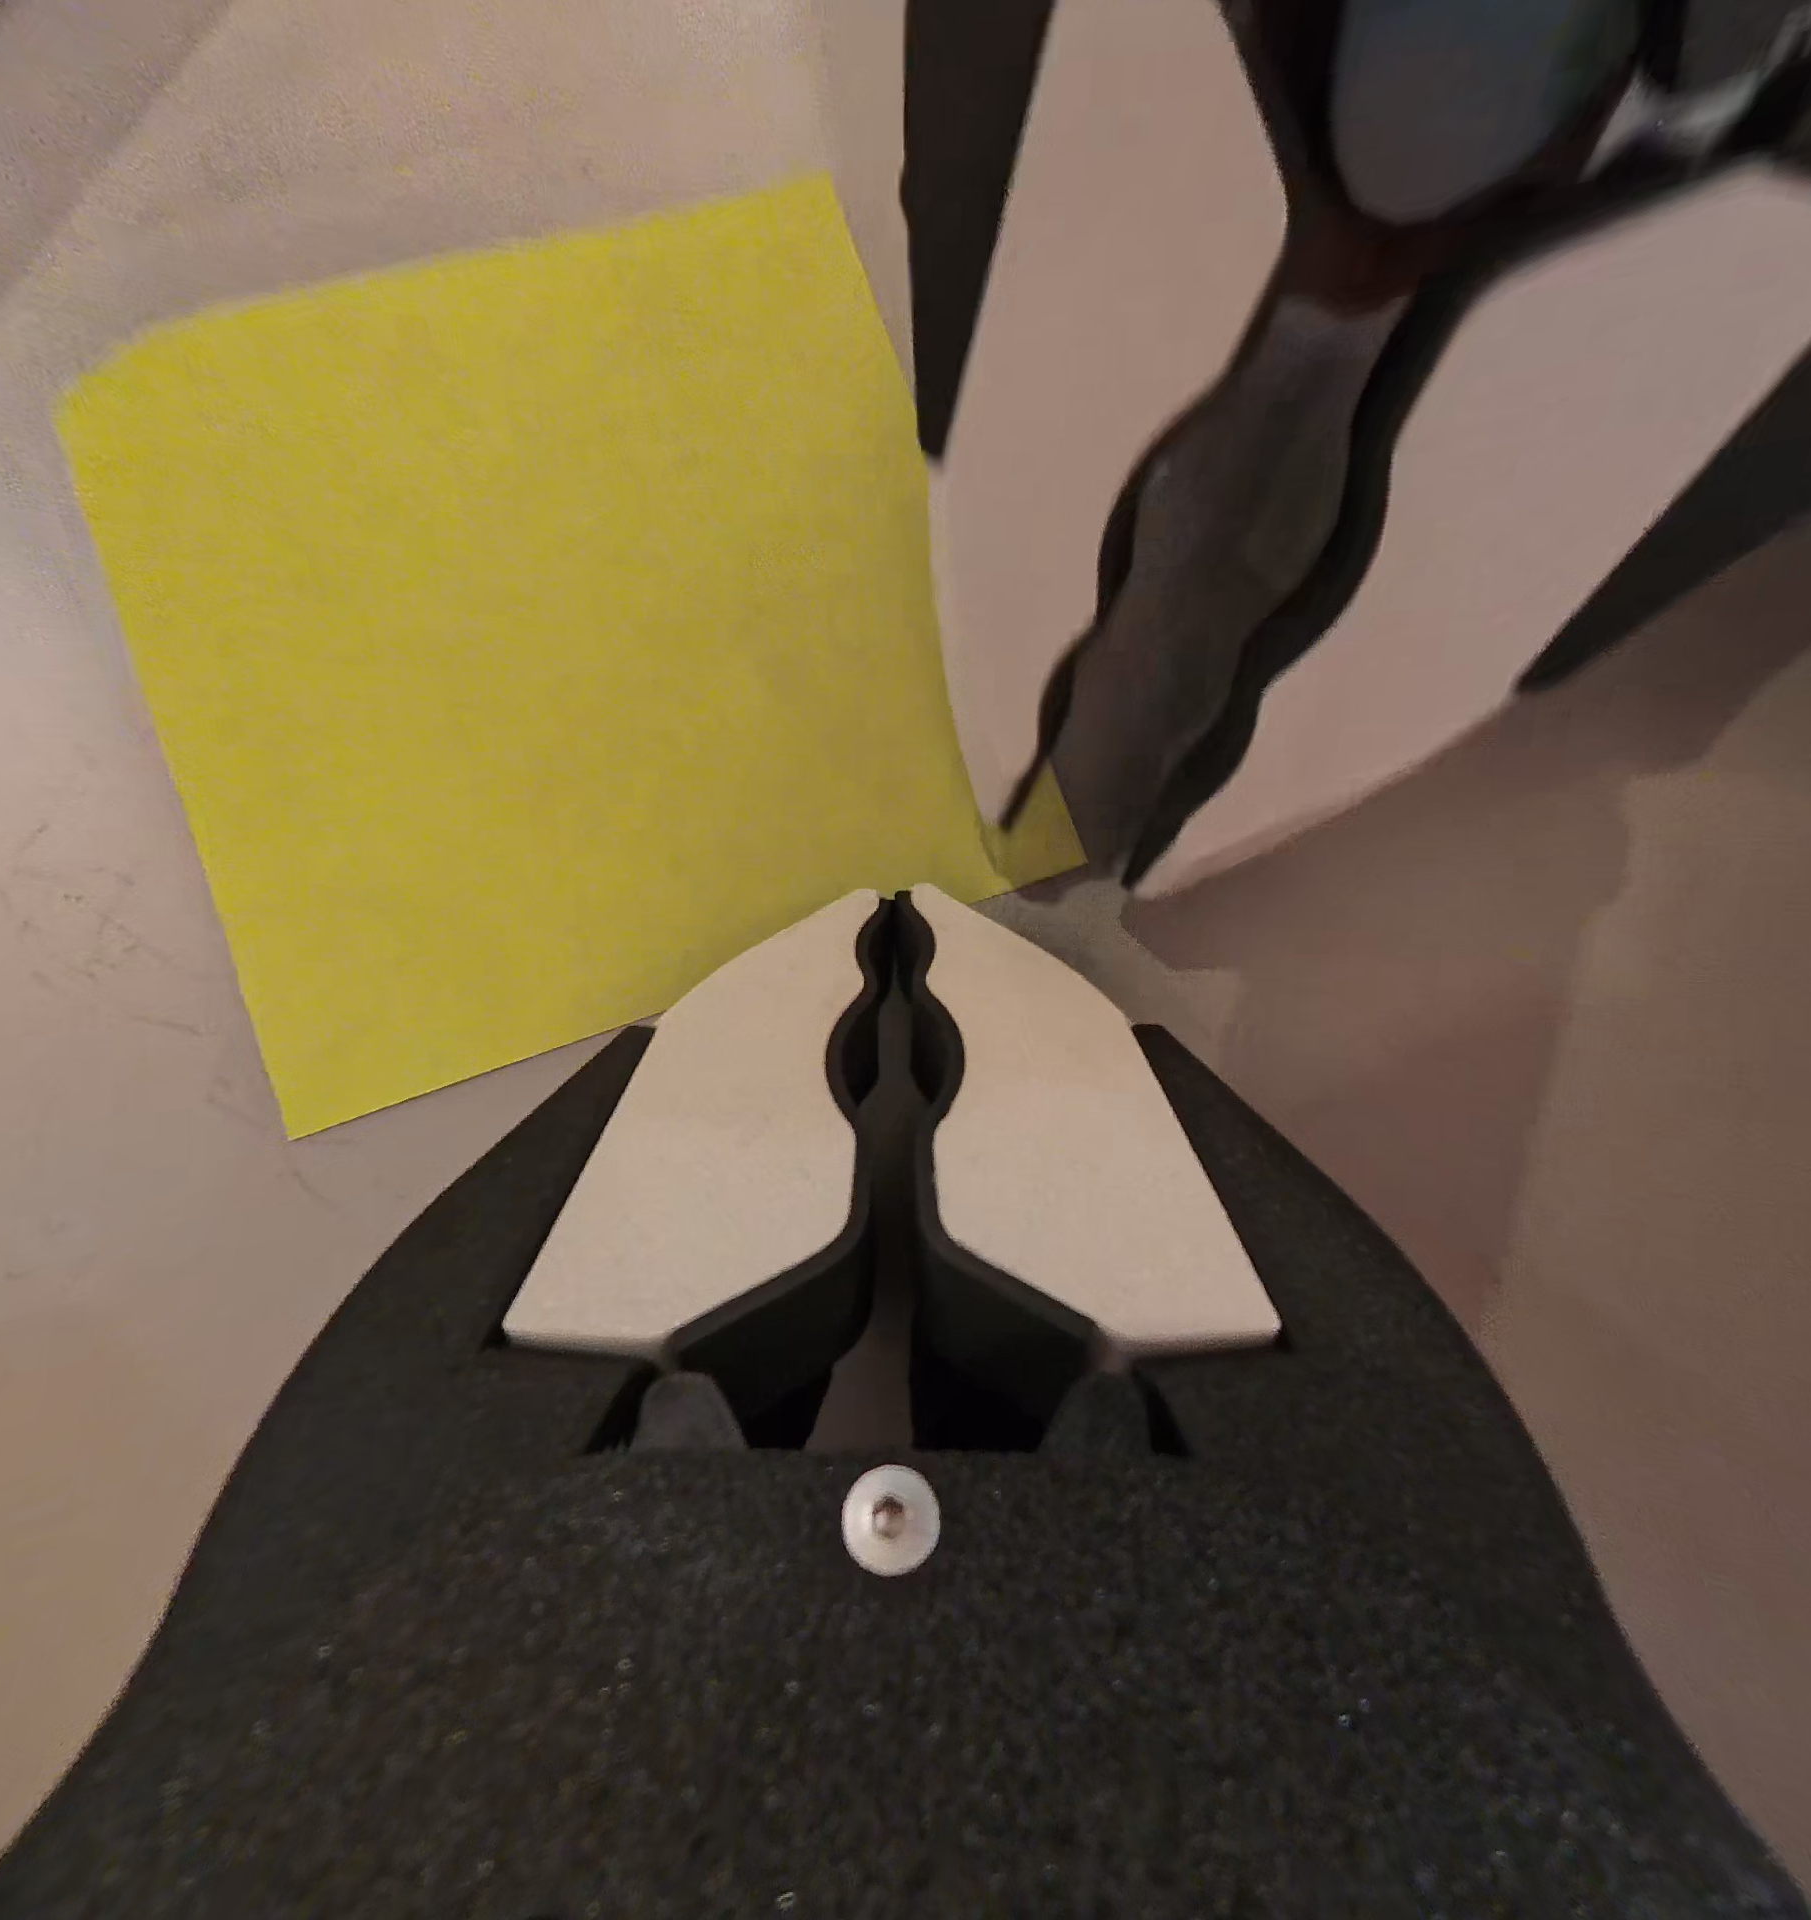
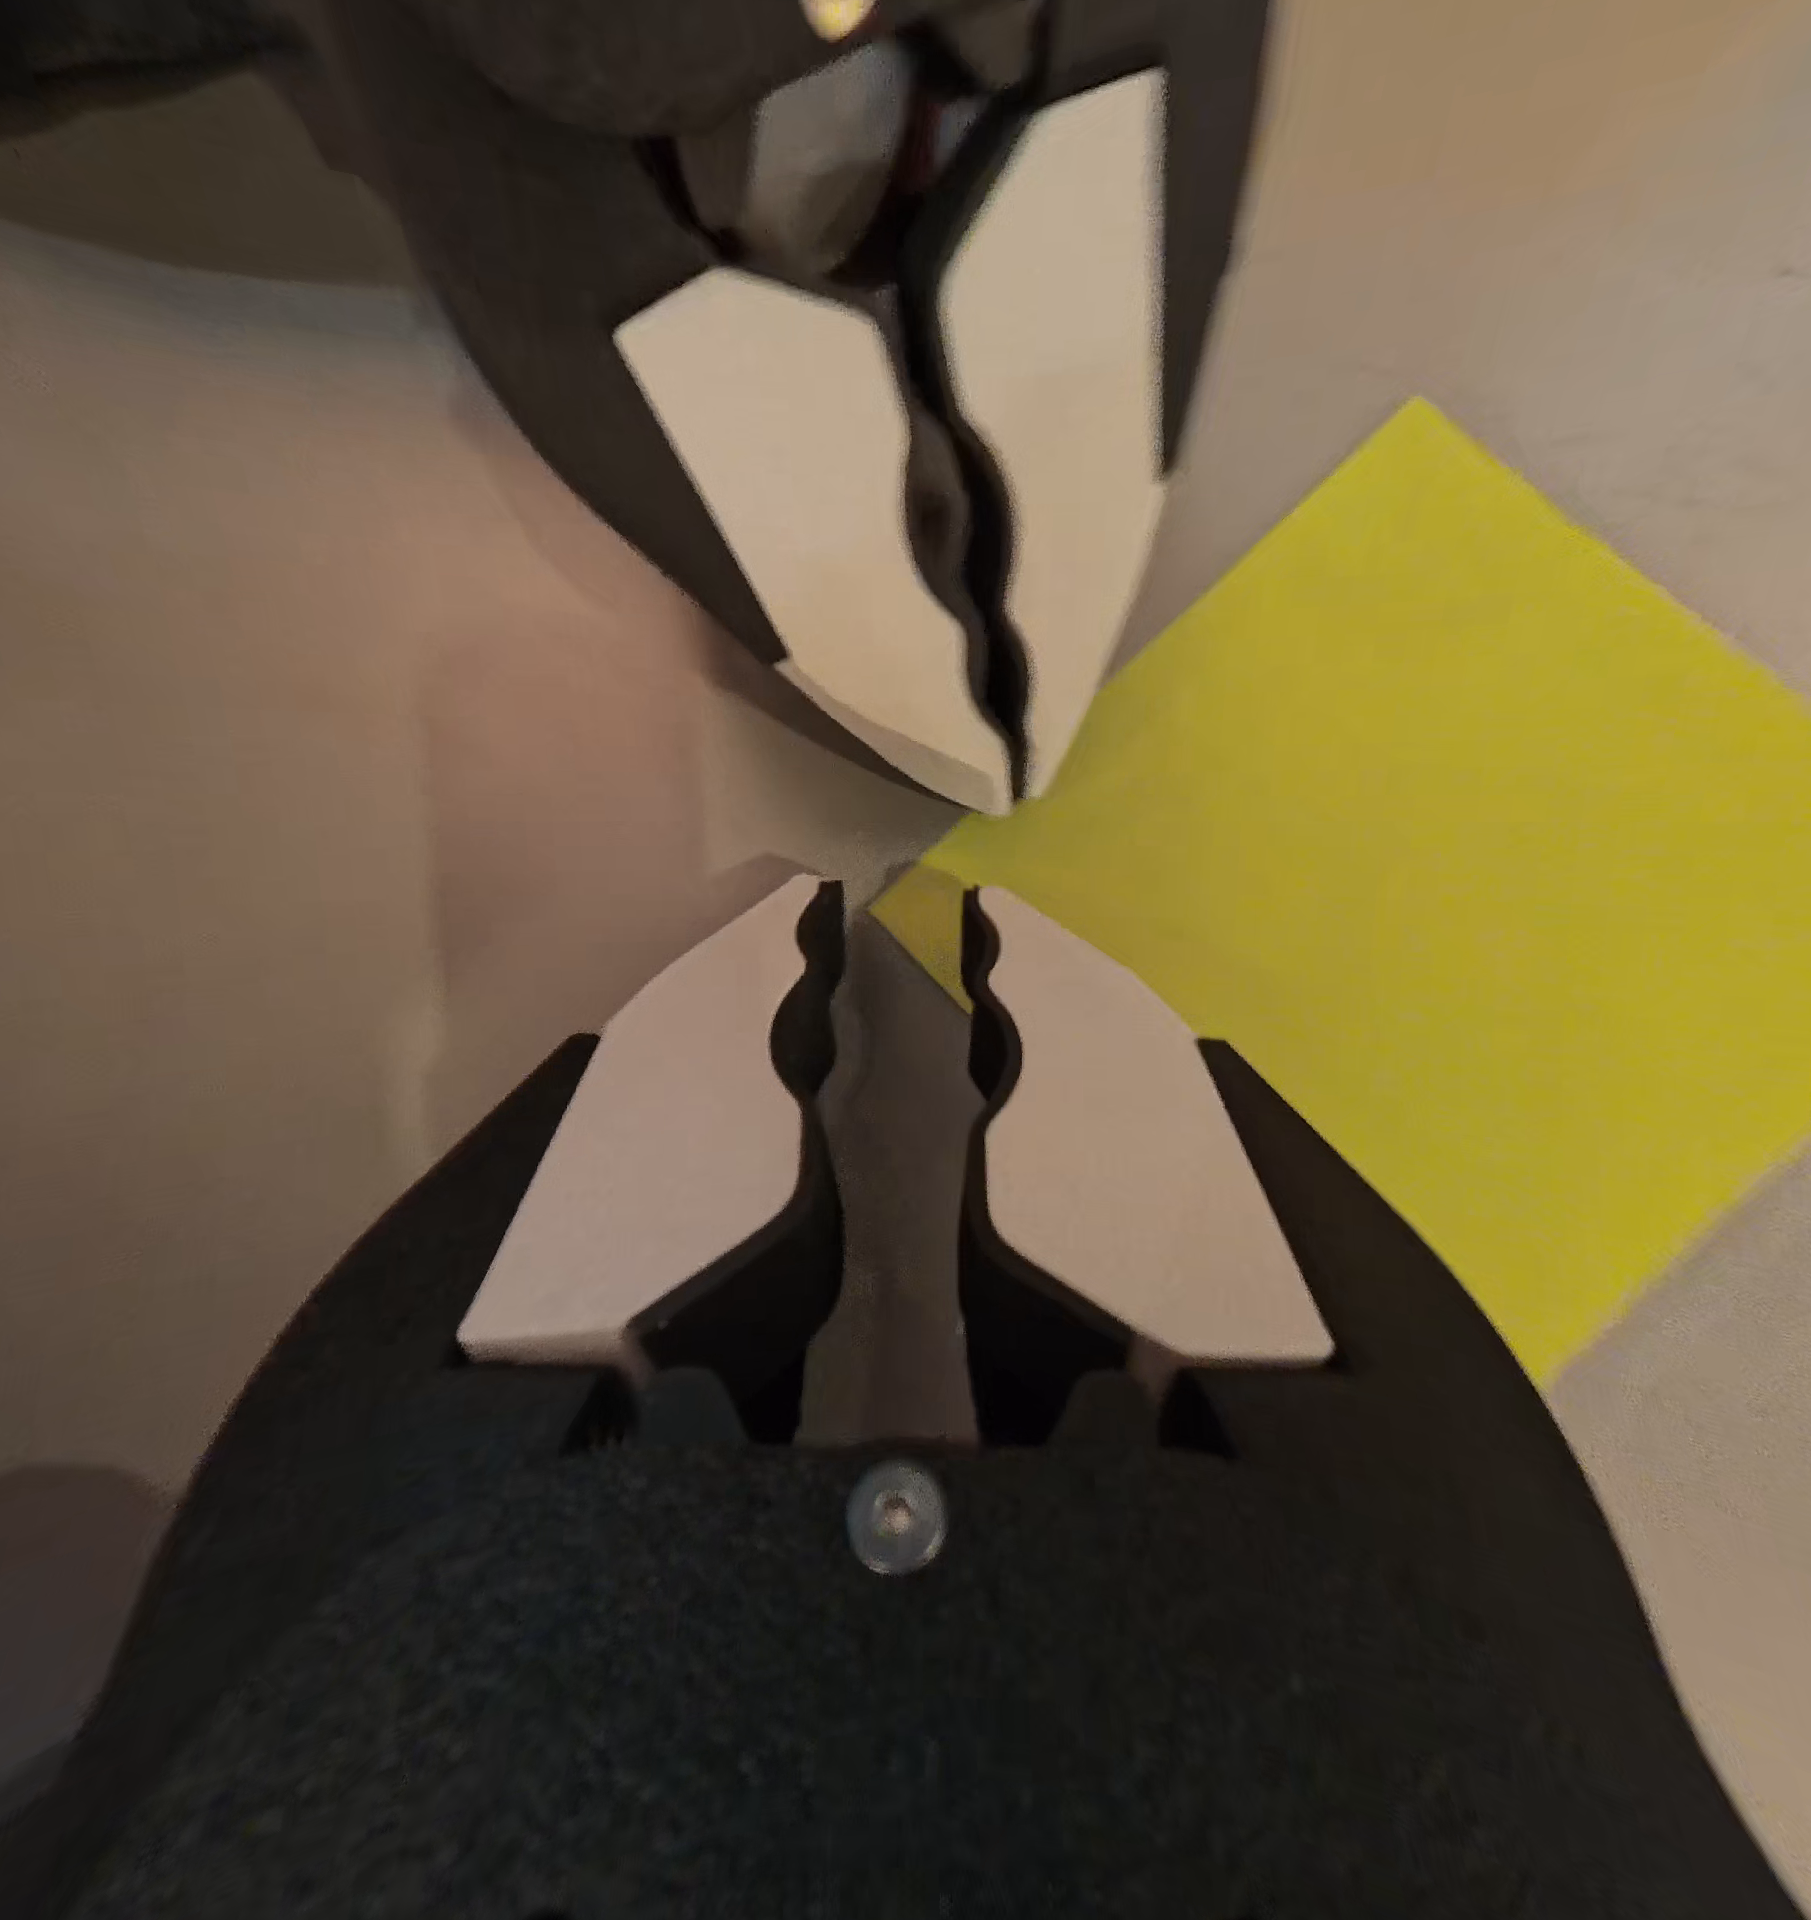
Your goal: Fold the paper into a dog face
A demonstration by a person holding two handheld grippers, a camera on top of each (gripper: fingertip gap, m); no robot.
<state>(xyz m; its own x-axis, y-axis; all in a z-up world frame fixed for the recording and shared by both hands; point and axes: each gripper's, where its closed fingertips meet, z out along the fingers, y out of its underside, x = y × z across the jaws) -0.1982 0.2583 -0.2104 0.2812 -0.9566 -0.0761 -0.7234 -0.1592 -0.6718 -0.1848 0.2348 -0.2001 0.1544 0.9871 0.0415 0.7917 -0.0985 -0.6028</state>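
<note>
Lying flat on the pale bench (image 1: 257,1351), the yellow paper (image 1: 527,644) is a single unfolded square with clean edges and no crease that shows, so by my reckoning the folding has barely begun. What the coming move turns on is one corner: the near corner of the sheet, which points toward both tools and sits between them. In the left wrist view the sheet spreads ahead and to the left of the left gripper (image 1: 899,896), whose jaws are pressed together with nothing between them, their tips resting at, or just above, the paper's near edge close to that corner. The right gripper (image 2: 903,891) comes at the same corner from the opposite side; its jaws stand a little apart, and in the right wrist view the yellow tip of the corner lies in the gap between them, with the rest of the sheet running off ahead and to the right. That corner looks slightly raised from the bench, though blur there makes it hard to be sure, and I cannot tell whether either finger is touching it yet. The right gripper is therefore the one placed to take the corner, while the left seems set to pin the sheet beside it. The diagonal from this corner to the far one is the likely line of travel for a first fold. Thin paper like this will slip or buckle if pinched off-centre.
</note>
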